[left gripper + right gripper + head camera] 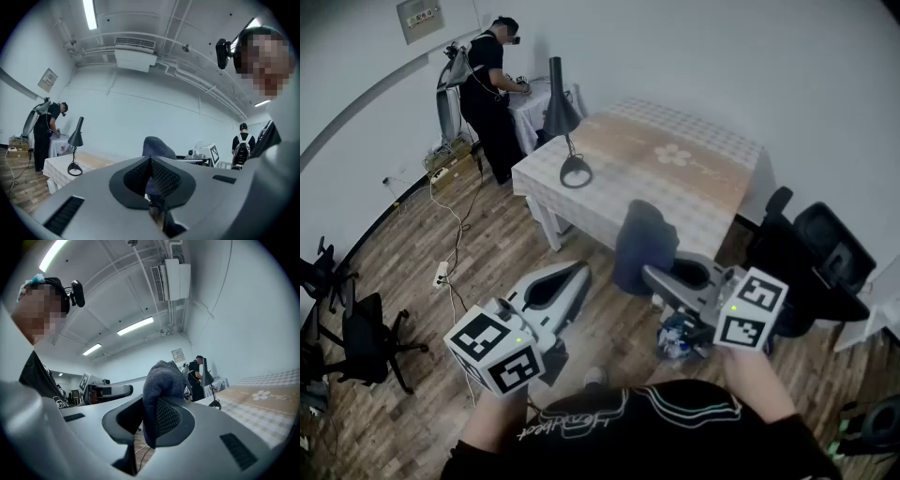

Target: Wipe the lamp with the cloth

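A black desk lamp (563, 117) with a cone shade and ring base stands on the near left corner of a table (675, 187) covered with a checked cloth. It also shows in the left gripper view as a small lamp (75, 143), and in the right gripper view as a distant lamp (206, 380). My right gripper (652, 274) is shut on a dark grey-blue cloth (645, 244), which hangs upward in a bunch (161, 380) in front of the table's near edge. My left gripper (579, 274) is lower left, well short of the table, jaws together and holding nothing.
A person (491, 89) stands at a small white-draped table (532, 108) behind the lamp. Black office chairs stand at the right (825, 258) and the left (366, 337). Cables and a power strip (441, 274) lie on the wood floor.
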